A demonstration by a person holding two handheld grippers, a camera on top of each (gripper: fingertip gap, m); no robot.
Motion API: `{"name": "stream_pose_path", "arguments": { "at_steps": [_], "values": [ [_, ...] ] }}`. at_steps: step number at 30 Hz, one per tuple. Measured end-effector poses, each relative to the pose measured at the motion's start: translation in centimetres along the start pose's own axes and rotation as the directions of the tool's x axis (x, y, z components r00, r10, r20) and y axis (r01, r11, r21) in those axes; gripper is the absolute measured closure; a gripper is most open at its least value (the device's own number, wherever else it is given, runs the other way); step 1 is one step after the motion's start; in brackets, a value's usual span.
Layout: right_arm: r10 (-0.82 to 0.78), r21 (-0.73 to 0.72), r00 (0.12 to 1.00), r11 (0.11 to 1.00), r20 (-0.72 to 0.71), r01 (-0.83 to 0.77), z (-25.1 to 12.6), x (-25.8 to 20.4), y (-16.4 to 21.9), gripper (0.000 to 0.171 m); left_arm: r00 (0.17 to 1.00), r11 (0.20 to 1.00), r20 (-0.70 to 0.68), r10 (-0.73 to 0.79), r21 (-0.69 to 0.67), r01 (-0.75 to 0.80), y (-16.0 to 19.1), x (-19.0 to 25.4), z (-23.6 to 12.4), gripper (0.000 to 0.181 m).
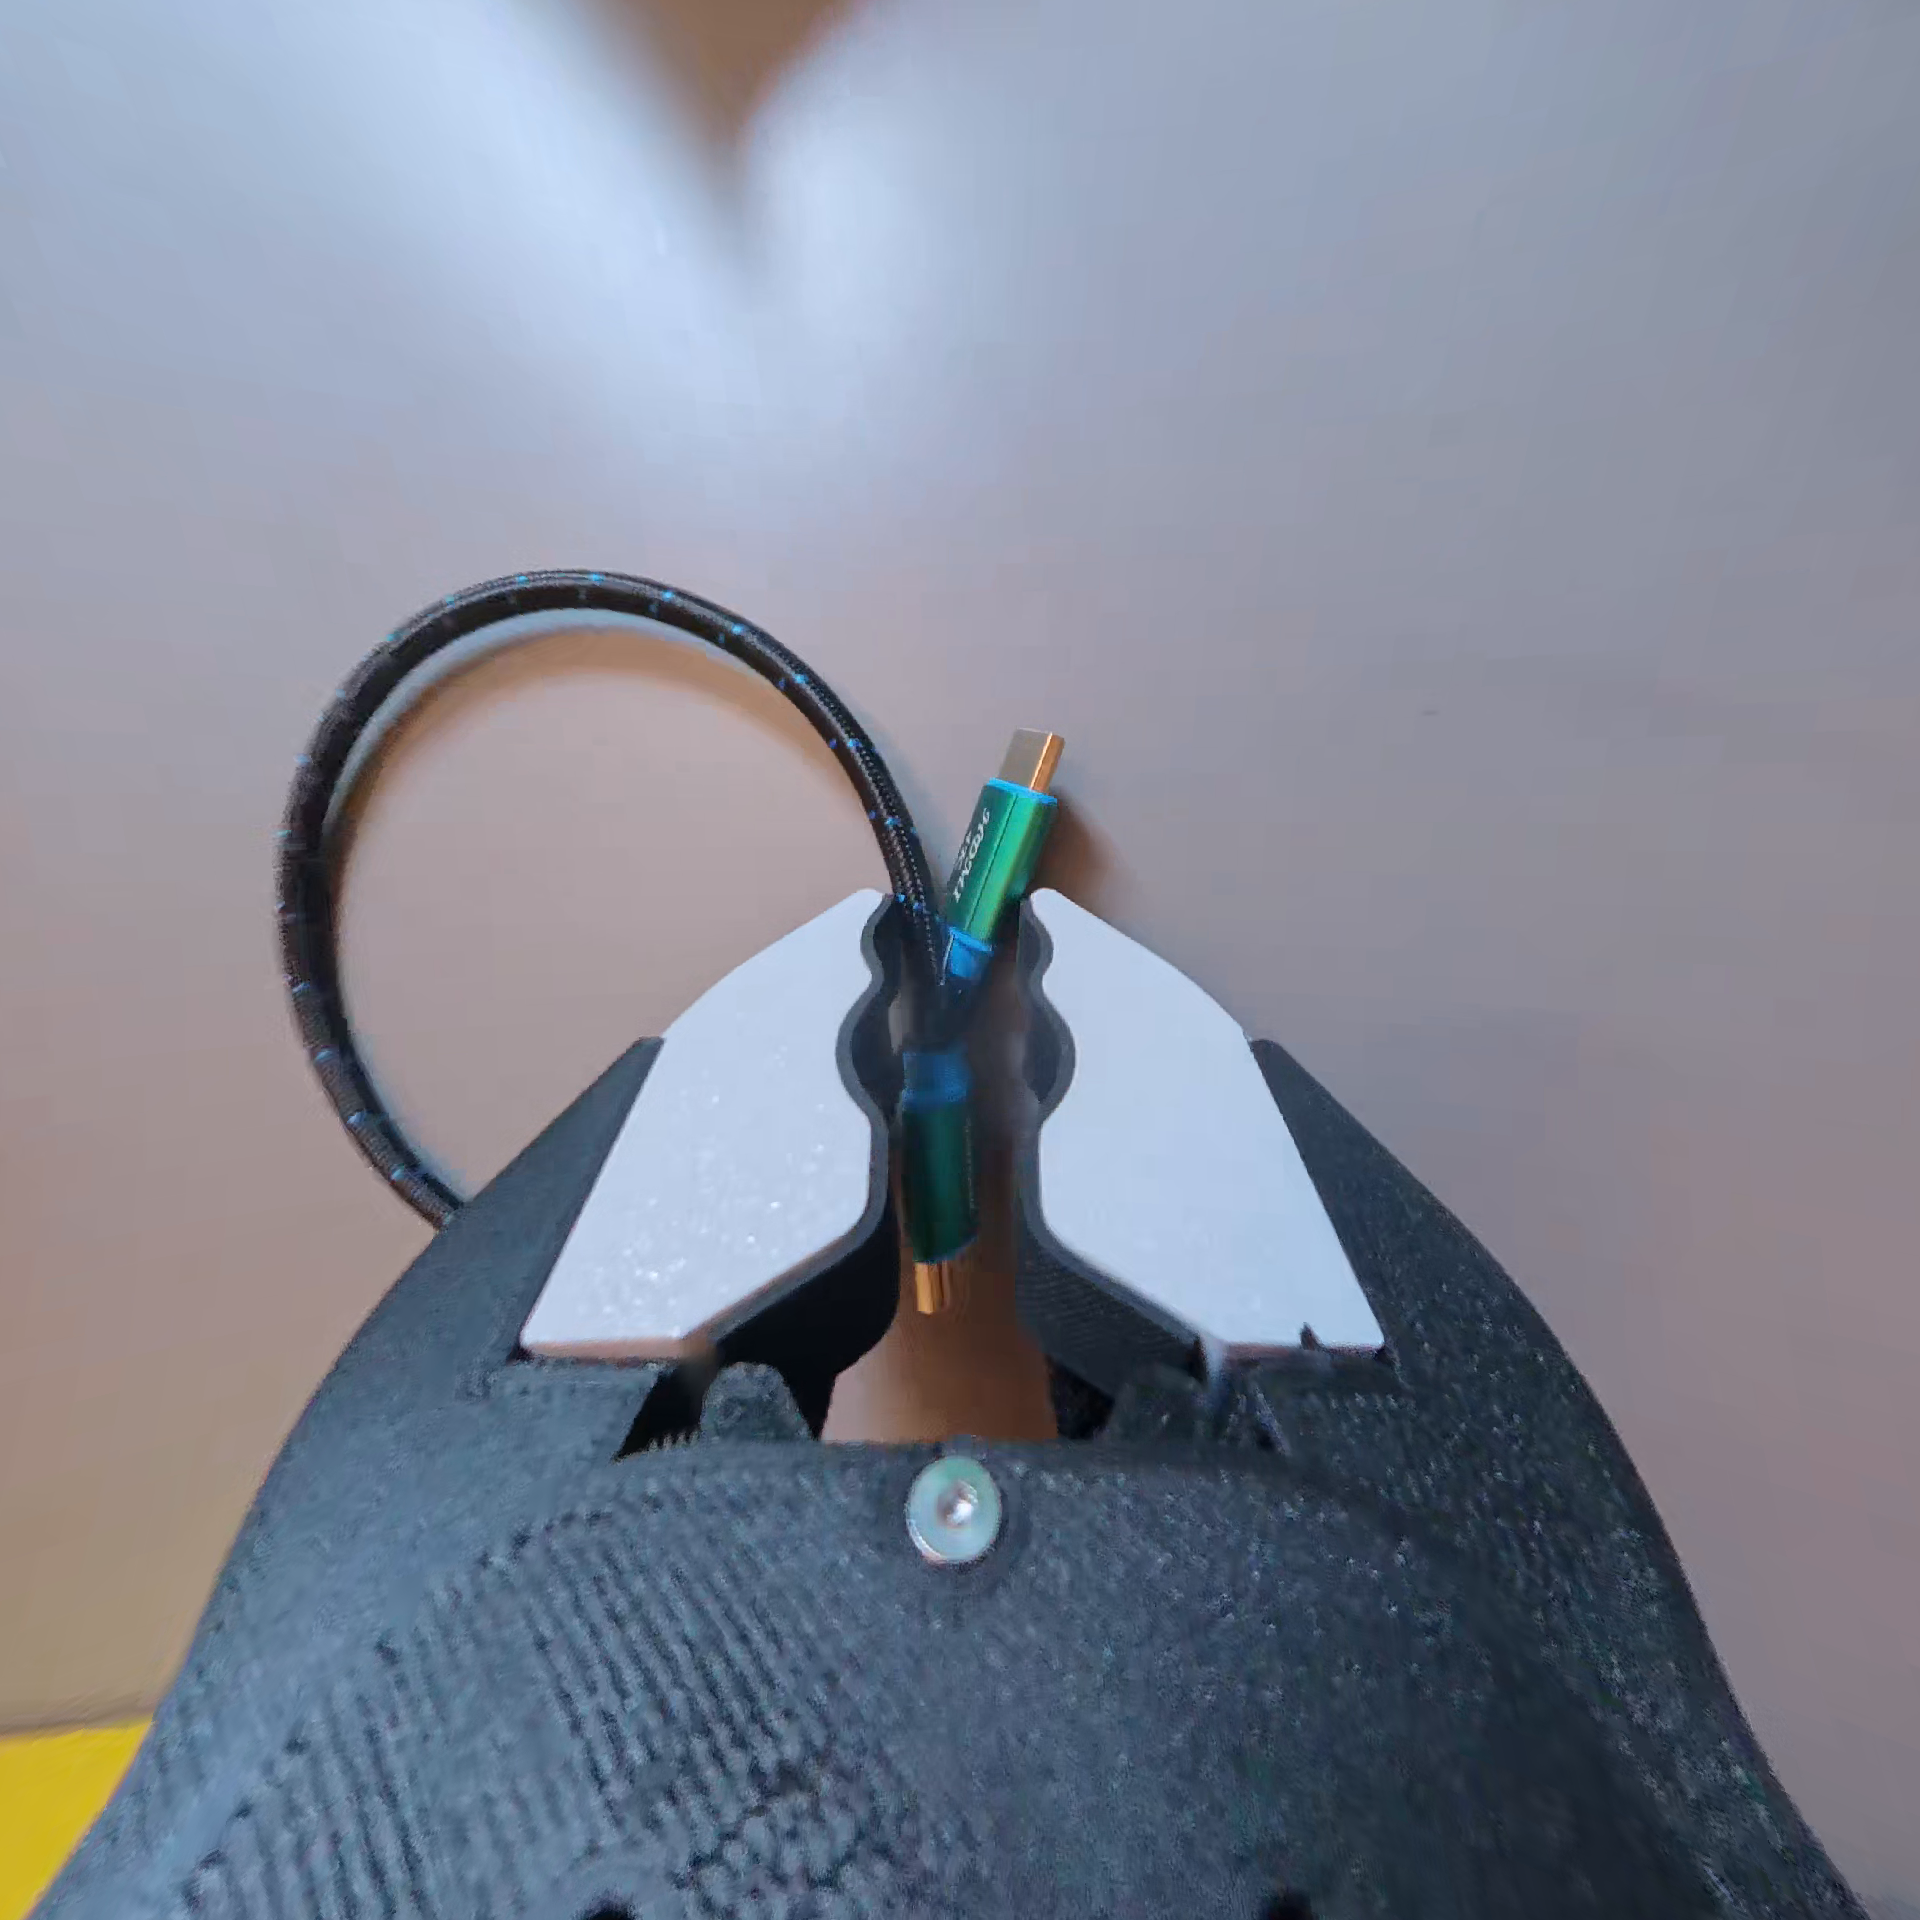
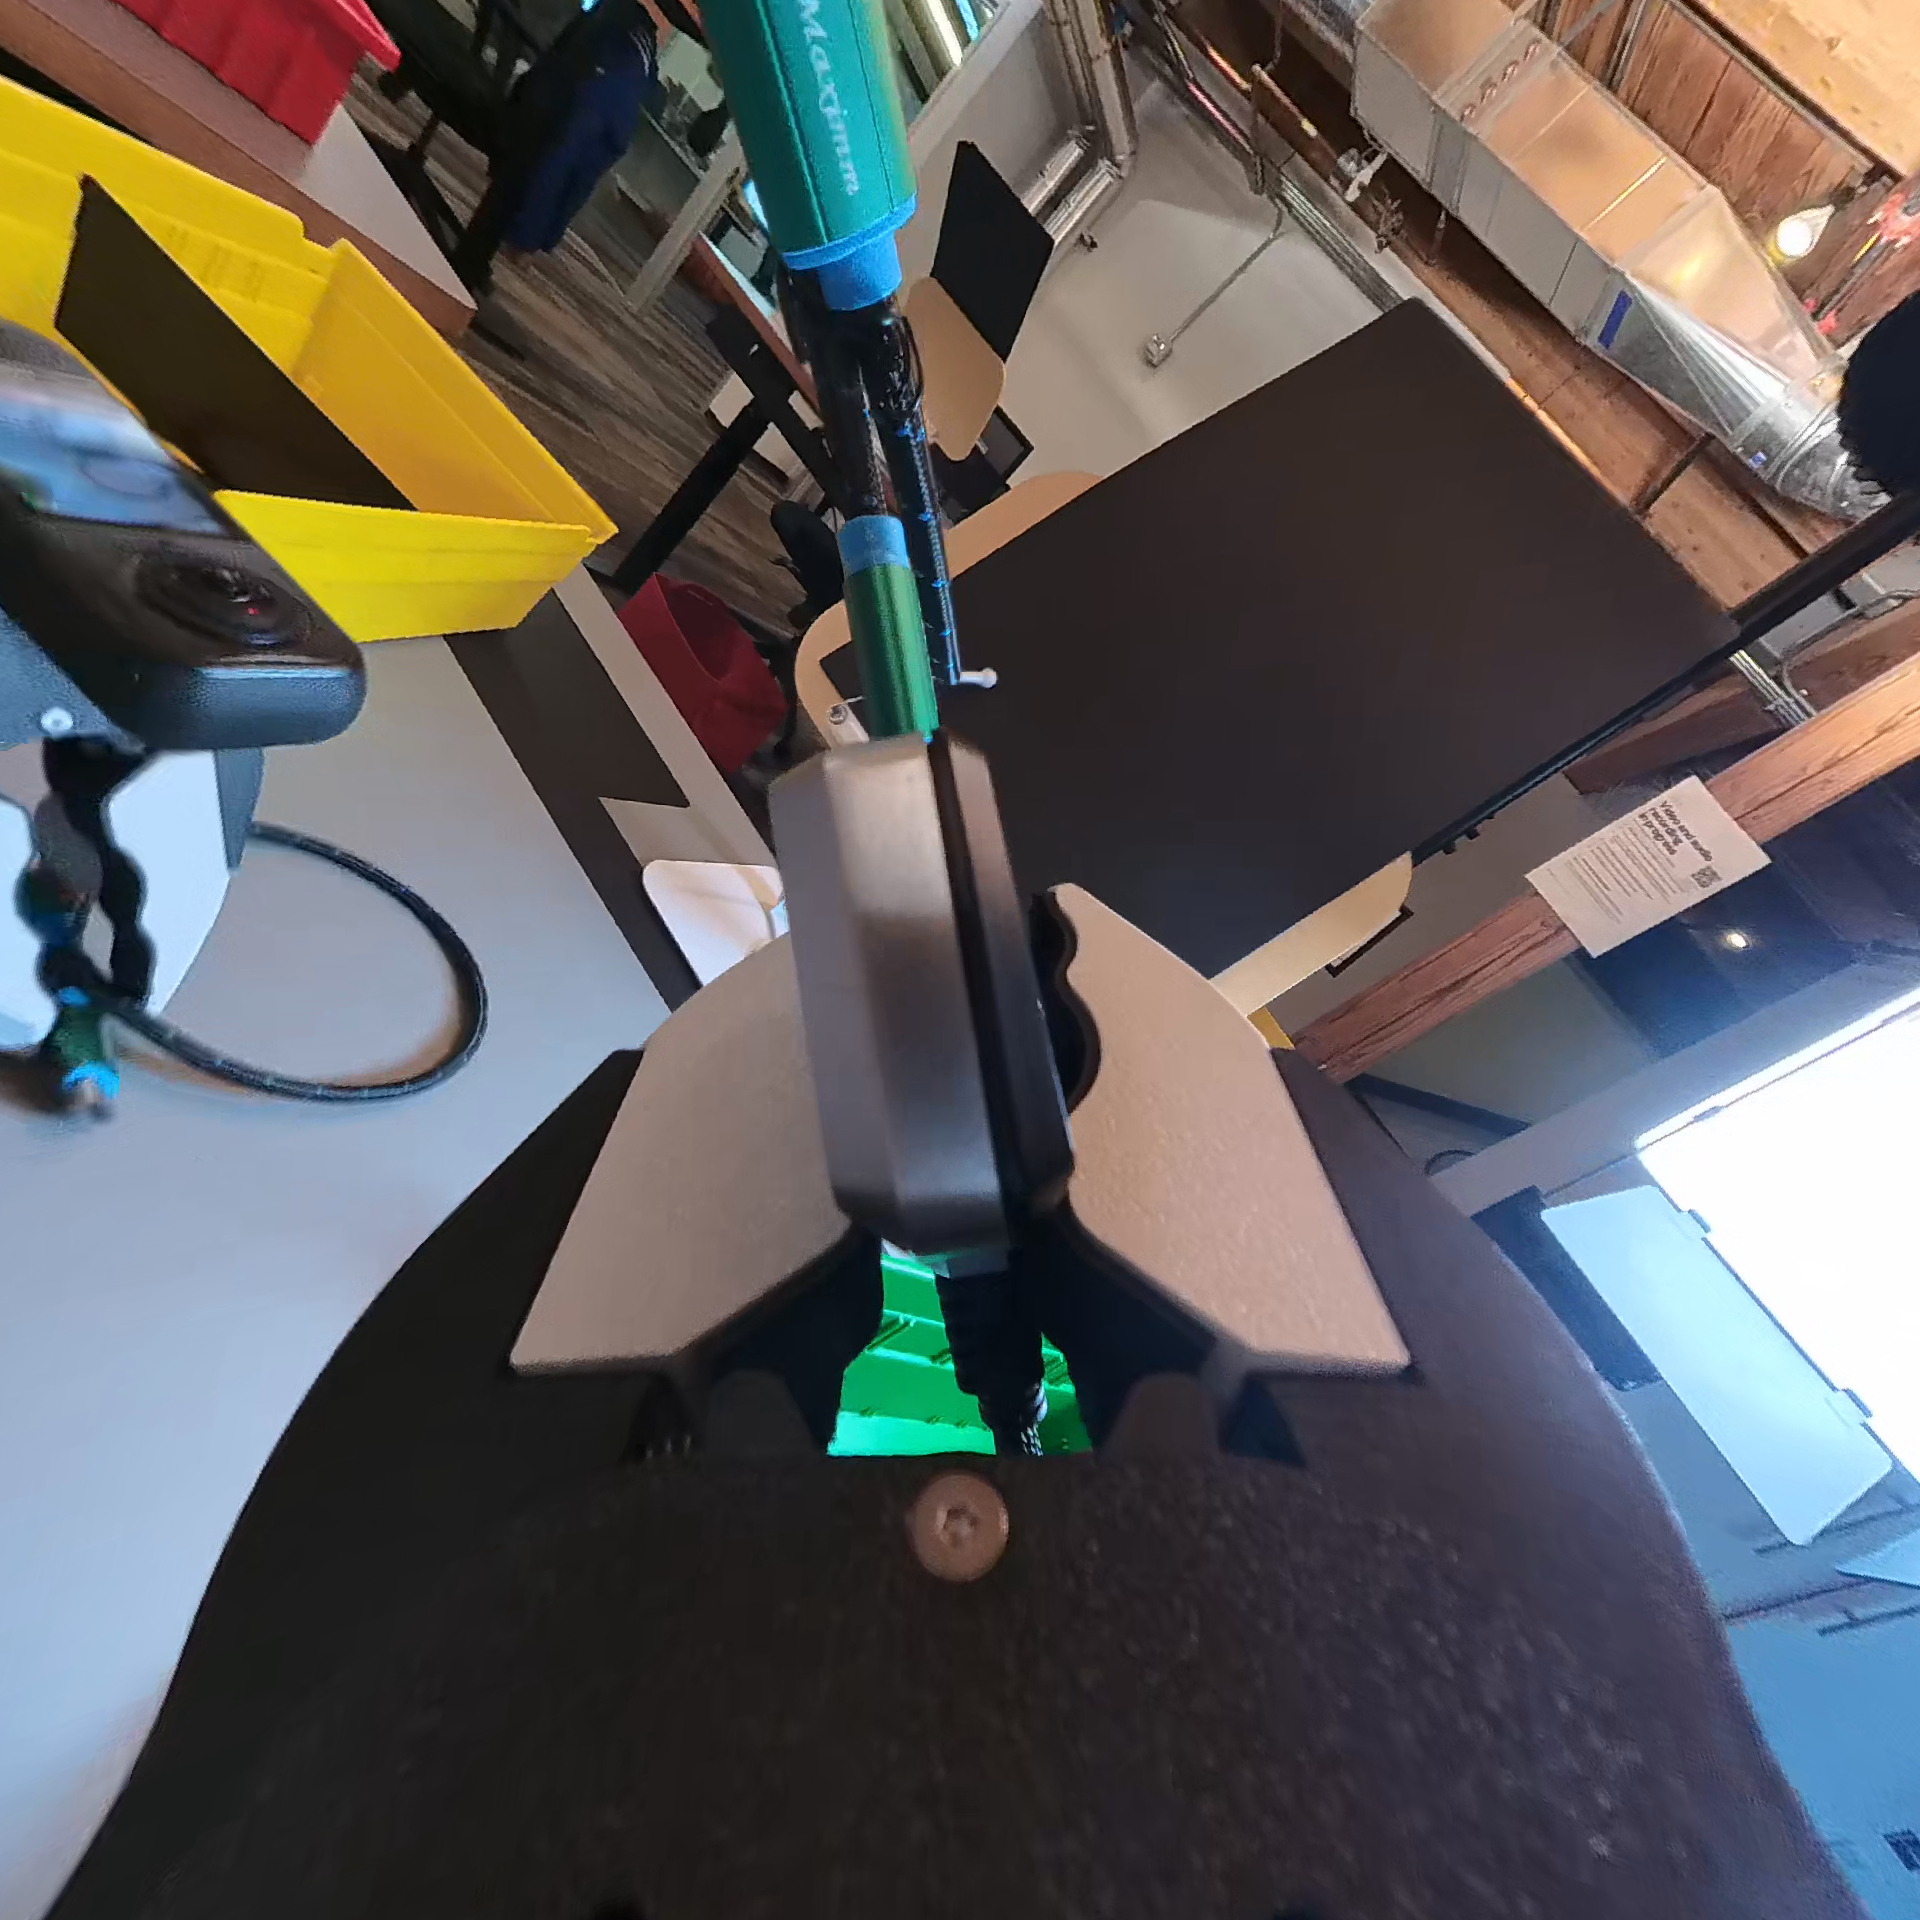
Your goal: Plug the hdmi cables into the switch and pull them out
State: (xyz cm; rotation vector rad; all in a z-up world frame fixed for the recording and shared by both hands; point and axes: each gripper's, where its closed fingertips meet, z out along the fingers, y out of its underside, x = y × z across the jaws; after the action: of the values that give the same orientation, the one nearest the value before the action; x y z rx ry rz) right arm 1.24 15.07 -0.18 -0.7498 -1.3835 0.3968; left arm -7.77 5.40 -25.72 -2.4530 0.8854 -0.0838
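Note:
My left gripper [image 1: 956,935] is shut on a short black braided HDMI cable [image 1: 312,883] where its two ends cross. One green plug [image 1: 1003,842] points up and away. The other green plug [image 1: 940,1174] points back between the fingers. The cable loops out to the left above the white table [image 1: 1351,520]. My right gripper [image 2: 935,935] is shut on the grey and black switch [image 2: 894,987], held on edge. A green plug [image 2: 888,655] sits in the switch's far end. A larger teal plug [image 2: 821,135] hangs beyond it. Another black cable [image 2: 997,1351] leaves the near end.
The left gripper with its camera [image 2: 156,582] shows at the left of the right wrist view, over the white table [image 2: 312,1195]. A yellow bin [image 2: 416,561] stands behind it. A green bin [image 2: 914,1371] lies below the switch. A dark panel [image 2: 1299,675] is at the back right. Left tips to right tips: about 30 cm.

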Motion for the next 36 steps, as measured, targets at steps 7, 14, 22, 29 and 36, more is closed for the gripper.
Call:
{"name": "stream_pose_path", "arguments": {
  "at_steps": [7,14,22,29,36],
  "values": [
    [-0.131,-0.093,0.991,0.987,0.036,0.134,0.9,-1.3,2.6,0.142,0.967,0.975,0.182,-0.179,0.164,0.150,-0.4,-5.1,-7.4,0.163],
    [-0.359,-0.252,0.902,0.874,0.239,0.414,2.7,-6.6,6.8,0.143,0.863,0.948,0.438,-0.250,0.291,0.127,-0.5,-6.9,-19.3,0.163],
    [-0.368,-0.195,0.837,0.860,0.404,0.472,4.4,-14.5,7.1,0.142,0.966,0.993,0.258,-0.006,0.119,-0.025,-5.0,1.1,-14.0,0.164],
    [-0.327,-0.231,0.829,0.855,0.453,0.464,4.5,-16.6,7.3,0.142,0.962,0.998,0.269,0.049,-0.051,-0.036,-4.6,1.9,-9.0,0.164],
    [-0.278,-0.224,0.838,0.880,0.470,0.418,4.4,-17.2,7.2,0.142,0.972,0.998,0.230,0.055,-0.008,-0.055,-5.1,2.4,-9.1,0.164]
  ]
}}
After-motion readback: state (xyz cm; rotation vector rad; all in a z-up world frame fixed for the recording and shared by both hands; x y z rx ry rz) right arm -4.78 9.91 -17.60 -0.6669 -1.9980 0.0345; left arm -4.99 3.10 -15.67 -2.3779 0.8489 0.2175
